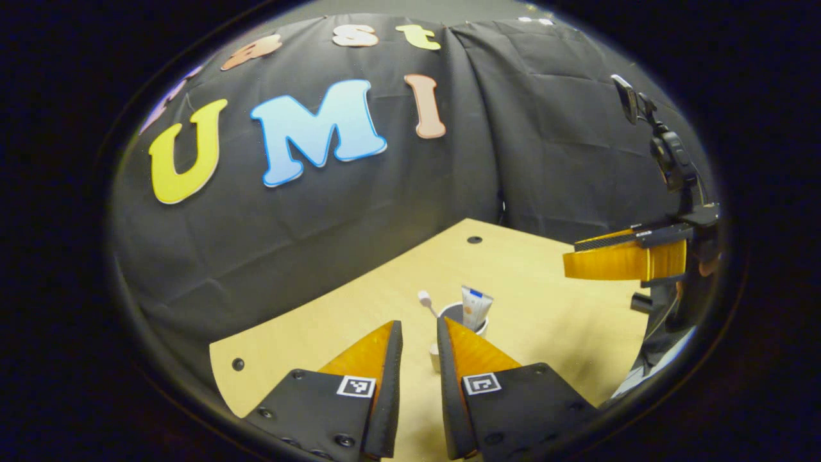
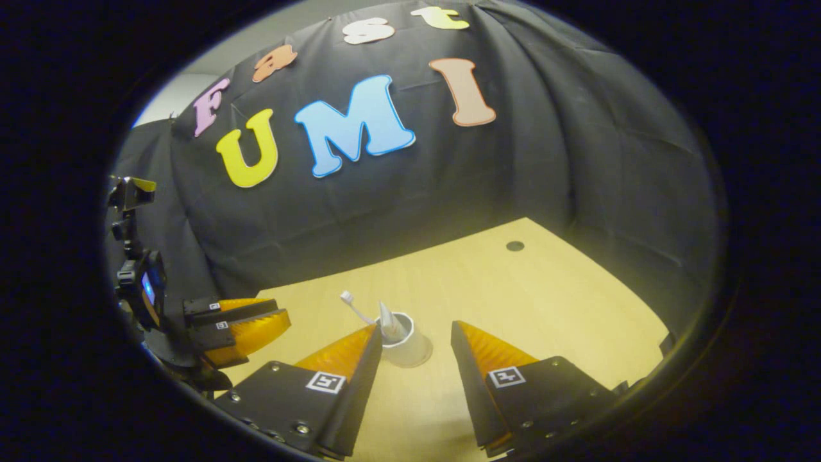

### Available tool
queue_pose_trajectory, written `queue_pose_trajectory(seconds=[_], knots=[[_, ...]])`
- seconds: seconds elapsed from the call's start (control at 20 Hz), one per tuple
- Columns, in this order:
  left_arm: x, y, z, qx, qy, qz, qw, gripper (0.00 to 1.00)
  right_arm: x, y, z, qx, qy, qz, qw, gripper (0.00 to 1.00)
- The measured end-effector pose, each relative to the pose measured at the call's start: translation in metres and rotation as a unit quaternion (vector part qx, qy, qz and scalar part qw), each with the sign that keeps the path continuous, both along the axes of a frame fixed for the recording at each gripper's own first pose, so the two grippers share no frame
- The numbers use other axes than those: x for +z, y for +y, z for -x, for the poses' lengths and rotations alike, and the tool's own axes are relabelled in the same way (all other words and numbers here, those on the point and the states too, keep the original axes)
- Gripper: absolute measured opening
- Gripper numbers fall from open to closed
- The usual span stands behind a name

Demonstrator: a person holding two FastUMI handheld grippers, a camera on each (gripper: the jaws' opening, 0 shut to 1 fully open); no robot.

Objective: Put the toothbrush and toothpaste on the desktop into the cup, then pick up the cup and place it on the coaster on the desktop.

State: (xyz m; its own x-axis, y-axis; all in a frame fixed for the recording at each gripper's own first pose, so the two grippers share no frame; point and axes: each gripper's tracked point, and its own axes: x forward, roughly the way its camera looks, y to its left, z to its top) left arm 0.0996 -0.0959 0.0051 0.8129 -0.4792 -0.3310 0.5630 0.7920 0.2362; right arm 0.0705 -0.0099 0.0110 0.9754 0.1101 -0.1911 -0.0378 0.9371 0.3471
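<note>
With toothbrush (image 2: 351,303) and toothpaste (image 2: 388,319) already standing in the cup (image 2: 406,346), I judge only the move to the coaster left; right gripper (image 2: 414,337) gapes empty just short of the cup, left gripper (image 1: 420,333) narrowly parted, holding nothing.

The booth is enclosed by a black cloth wall (image 1: 359,212), creased and hanging in folds, with a vertical seam where two panels meet at the corner. A pale strip of plain wall (image 2: 168,96) shows above the cloth's top edge. The furniture is one light wood-grain desktop (image 2: 526,301) with rounded corners, its surface bearing small dark round holes (image 2: 514,246) near the corners. Lighting is dim and even, brightest on the desktop.
</note>
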Motion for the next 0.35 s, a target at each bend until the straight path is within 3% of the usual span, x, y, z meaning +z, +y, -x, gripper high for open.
queue_pose_trajectory(seconds=[0.2, 0.25, 0.35], knots=[[0.045, -0.014, 0.025, 0.023, -0.021, 0.059, 0.998, 0.46, 0.034, -0.004, 0.006, -0.005, -0.033, 0.025, 0.999, 0.66], [0.053, -0.014, 0.032, 0.028, -0.027, 0.066, 0.997, 0.51, 0.041, -0.004, 0.008, -0.003, -0.040, 0.026, 0.999, 0.66], [0.063, -0.017, 0.040, 0.035, -0.042, 0.069, 0.996, 0.45, 0.054, -0.002, 0.008, 0.002, -0.054, 0.022, 0.998, 0.66]])
